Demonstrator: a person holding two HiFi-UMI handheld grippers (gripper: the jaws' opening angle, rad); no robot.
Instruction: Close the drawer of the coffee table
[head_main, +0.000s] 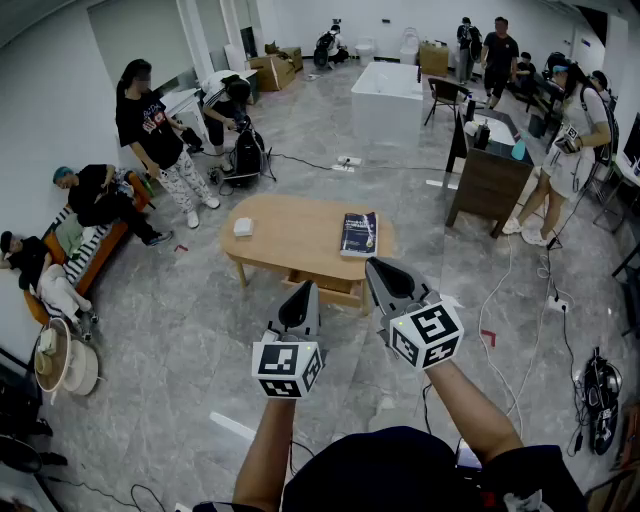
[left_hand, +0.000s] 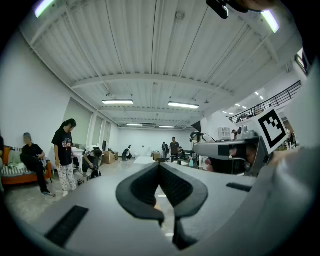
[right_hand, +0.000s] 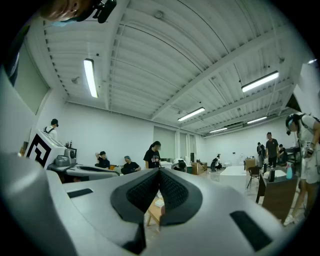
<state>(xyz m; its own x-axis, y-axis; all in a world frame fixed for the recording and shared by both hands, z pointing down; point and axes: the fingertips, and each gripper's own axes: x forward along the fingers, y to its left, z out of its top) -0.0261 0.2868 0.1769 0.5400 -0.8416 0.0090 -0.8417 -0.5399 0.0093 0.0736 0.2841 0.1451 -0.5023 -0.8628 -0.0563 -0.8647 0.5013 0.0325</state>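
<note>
Wooden and pale, the coffee table (head_main: 290, 235) sits at the middle of the head view with a dark book (head_main: 359, 233) on its right end. Its drawer (head_main: 325, 287) juts open from the lower edge, towards the person. The left gripper (head_main: 299, 300) and right gripper (head_main: 388, 278) hover just below the drawer in frame, apparently touching nothing.

Left gripper view: the jaws are pressed together at their tips, with nothing between them.

Right gripper view: these jaws also meet and are empty; a slice of the table shows beneath them.

The drawer looks like a stiff, fairly light box that should slide. A flat push on the middle of its front panel would probably keep it from skewing.
</note>
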